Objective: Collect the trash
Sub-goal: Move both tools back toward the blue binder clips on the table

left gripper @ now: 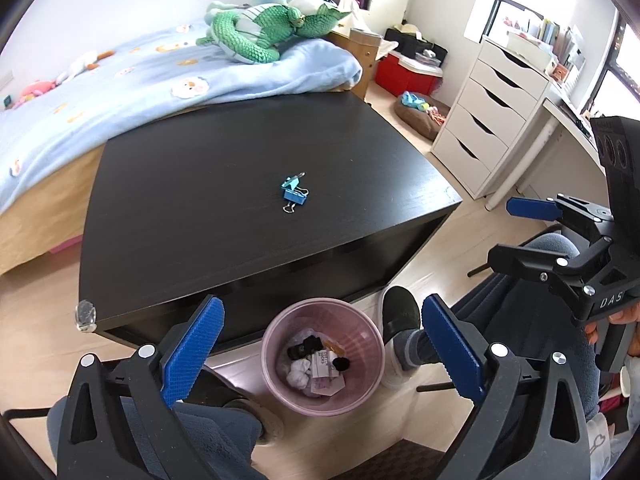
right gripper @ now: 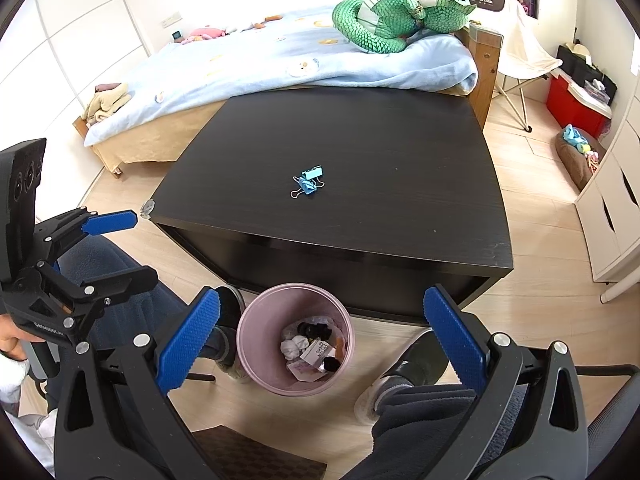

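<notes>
Ahead, the clips [left gripper: 293,192] lay mid-desk [left gripper: 200,220], beyond the bin [left gripper: 322,356] under my fingers. Both my left fingers [left gripper: 320,356] and right fingers [right gripper: 320,344] gaped empty, about equally near.

So the count: one black table [left gripper: 200,200] with two blue binder clips [left gripper: 294,192] on it, touching each other, and one pink bin [left gripper: 360,344] on the floor holding a handful of scraps, at least two white paper wads [left gripper: 299,372], a printed label [left gripper: 324,360] and a couple of black bits, too jumbled for an exact number. Two grippers, left gripper [left gripper: 320,356] and right gripper [right gripper: 320,344], each with two blue fingers [left gripper: 192,352], so four in all. Also one bed [left gripper: 120,92], one green plush [left gripper: 260,32], one white drawer unit [left gripper: 484,120] showing five drawers, one red box [left gripper: 400,76], and two slippered feet [left gripper: 400,312].
</notes>
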`<state>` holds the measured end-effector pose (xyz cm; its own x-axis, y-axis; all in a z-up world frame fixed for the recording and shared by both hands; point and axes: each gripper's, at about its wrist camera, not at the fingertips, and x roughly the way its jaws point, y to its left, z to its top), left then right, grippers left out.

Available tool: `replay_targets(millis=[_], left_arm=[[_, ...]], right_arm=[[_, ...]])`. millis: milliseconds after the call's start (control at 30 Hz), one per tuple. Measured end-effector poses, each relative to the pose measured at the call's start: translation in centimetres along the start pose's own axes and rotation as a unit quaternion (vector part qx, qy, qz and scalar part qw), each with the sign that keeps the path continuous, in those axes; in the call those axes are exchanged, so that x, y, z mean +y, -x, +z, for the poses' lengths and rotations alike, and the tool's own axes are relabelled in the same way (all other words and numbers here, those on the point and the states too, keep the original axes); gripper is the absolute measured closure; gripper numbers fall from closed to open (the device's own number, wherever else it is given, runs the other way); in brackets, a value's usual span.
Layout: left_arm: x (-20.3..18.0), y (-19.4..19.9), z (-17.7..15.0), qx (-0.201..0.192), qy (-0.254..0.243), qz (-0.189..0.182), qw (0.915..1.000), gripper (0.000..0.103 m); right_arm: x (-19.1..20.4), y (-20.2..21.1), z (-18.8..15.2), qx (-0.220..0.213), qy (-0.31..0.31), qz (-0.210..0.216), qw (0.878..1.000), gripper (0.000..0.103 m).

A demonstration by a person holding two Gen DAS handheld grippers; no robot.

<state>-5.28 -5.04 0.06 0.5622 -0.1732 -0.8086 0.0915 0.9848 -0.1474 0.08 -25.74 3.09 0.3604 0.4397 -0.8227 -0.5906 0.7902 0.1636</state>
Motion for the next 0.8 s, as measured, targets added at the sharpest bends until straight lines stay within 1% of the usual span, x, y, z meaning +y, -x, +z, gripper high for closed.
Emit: replay_targets(millis=[333, 633, 800], left_arm=[[0.6, -0.5, 1.6, -0.016, -0.009, 0.008, 0.9998, 0.008], [1.3, -2.1, 4.3, -0.024, -0.018, 0.007, 0.9995, 0.008], [1.6, -3.7, 5.8, -0.022, -0.034, 0.008, 0.9991, 0.008]], right_arm=[[-0.5, -0.8, 1.9, -0.004, 0.000, 0.006, 1.000, 0.003], [-1.9, -2.3, 5.6, -0.009, -0.002, 0.002, 1.000, 0.003], [-2.8, -4.0, 7.3, 0.003, -0.004, -0.003, 1.000, 0.003]])
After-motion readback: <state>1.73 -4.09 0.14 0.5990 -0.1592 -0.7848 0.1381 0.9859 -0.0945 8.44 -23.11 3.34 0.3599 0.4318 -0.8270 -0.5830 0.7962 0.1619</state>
